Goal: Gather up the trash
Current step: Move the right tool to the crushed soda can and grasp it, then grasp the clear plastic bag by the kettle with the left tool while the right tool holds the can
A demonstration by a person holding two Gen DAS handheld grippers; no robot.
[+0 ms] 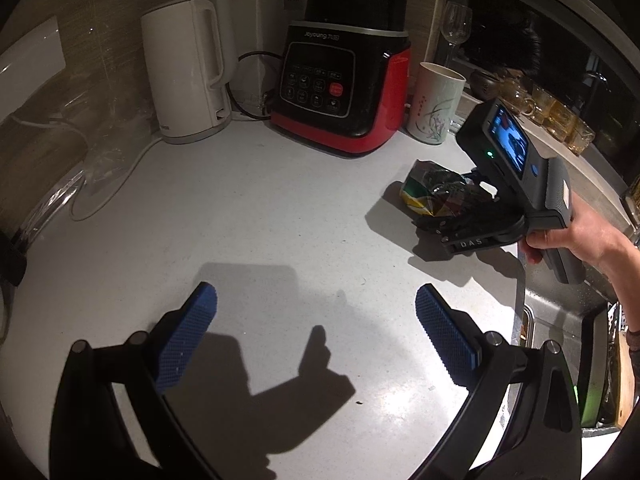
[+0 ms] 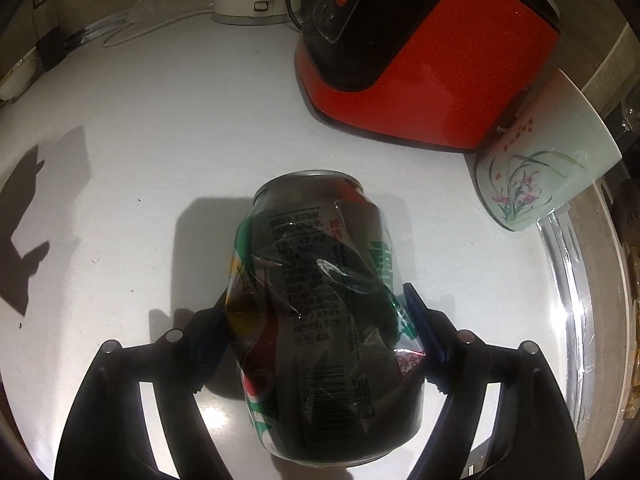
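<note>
While the crushed can (image 2: 324,312) lies on its side on the pale counter (image 1: 248,216), the right gripper (image 2: 320,328) comes down over it, a blue-padded finger at each flank of the dented body — the pads look to be against the metal, though the can's bulk hides the left-hand pad and it is hard to say how firmly they bear. The can is not lifted yet; it casts its shadow straight onto the counter, just in front of the red-and-black blender base (image 2: 424,60) and the flowered cup (image 2: 540,176). From the other side, a hand (image 1: 576,236) grips the handle of that tool, whose body covers most of the can. The left gripper (image 1: 316,332) hangs over bare counter well apart from the can, its jaws wide and holding nothing. By the look of it the collecting has barely begun: this one piece of trash is being taken hold of, and carrying it off and dropping it somewhere is all to come. No bin or bag shows in either view, so where it goes cannot be told. Whether more trash waits is also unclear — the back of the counter by the white kettle (image 1: 188,68) holds cords and something clear and crinkled, too dim to name, and the sink edge at right is cut off.
</note>
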